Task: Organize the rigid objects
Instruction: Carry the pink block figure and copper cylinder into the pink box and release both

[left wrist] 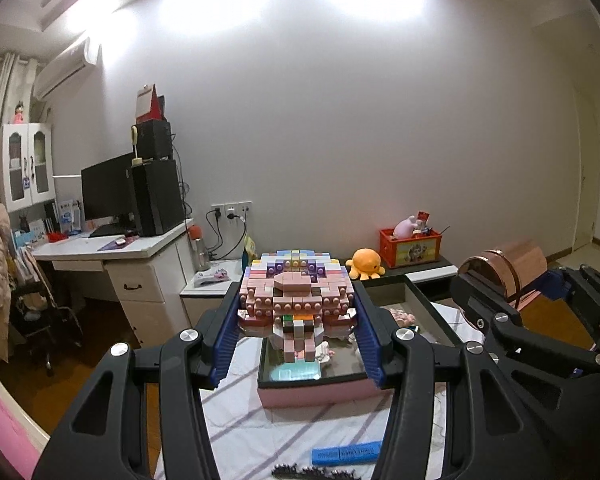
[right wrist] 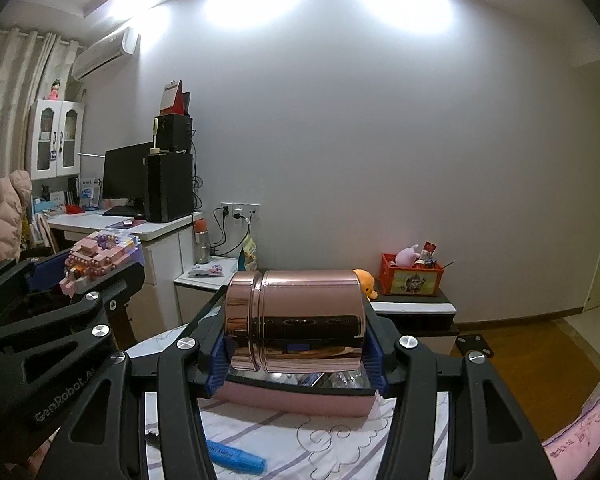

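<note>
My left gripper [left wrist: 296, 320] is shut on a pink brick-built figure [left wrist: 296, 292] and holds it above the open pink storage box [left wrist: 312, 394]. The figure also shows in the right wrist view [right wrist: 100, 258]. My right gripper [right wrist: 296, 344] is shut on a rose-gold metal canister [right wrist: 296, 320], held sideways above the same pink box [right wrist: 296, 400]. In the left wrist view the canister [left wrist: 504, 268] is at the right, beside and level with the figure.
The box sits on a white bedspread with grey stripes [left wrist: 260, 416]. A blue marker [left wrist: 346, 455] and a black comb [left wrist: 312, 472] lie near its front. Behind are an orange octopus plush [left wrist: 366, 264], a red toy crate [left wrist: 410, 246] and a white desk [left wrist: 112, 248].
</note>
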Tool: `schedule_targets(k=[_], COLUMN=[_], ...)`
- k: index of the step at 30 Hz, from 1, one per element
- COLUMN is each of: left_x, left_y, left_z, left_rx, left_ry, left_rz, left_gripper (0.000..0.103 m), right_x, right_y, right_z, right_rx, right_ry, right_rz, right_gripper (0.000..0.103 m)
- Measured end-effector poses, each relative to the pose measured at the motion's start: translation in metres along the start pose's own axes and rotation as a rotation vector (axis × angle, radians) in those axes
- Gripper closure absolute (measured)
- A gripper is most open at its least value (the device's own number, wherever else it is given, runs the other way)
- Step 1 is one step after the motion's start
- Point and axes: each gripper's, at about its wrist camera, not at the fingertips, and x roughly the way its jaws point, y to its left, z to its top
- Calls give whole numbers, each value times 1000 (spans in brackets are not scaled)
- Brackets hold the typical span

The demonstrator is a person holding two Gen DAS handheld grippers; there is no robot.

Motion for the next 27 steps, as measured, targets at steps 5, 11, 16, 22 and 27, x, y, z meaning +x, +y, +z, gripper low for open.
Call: schedule_targets(k=[5,11,16,22,27], left_x=[33,93,159,220,242], left_y=[-4,-11,-12,-16,-25], left_z=[5,5,-9,-43,-61], left_rx=[35,64,63,52,73], left_ry=[13,75,209,388,459], left_rz=[1,-26,-88,-135,-136], left_gripper=[50,50,50,50,50], right_x=[22,74,128,193,220], right_y=[-1,-8,-18,-25,-32], right_z=[4,4,-9,-38,-59], right_rx=[-25,-50,-61,-68,-60], right_ry=[8,60,157,331,426], right_rz=[-13,-28,-14,5,2], right_gripper=[48,48,48,48,48])
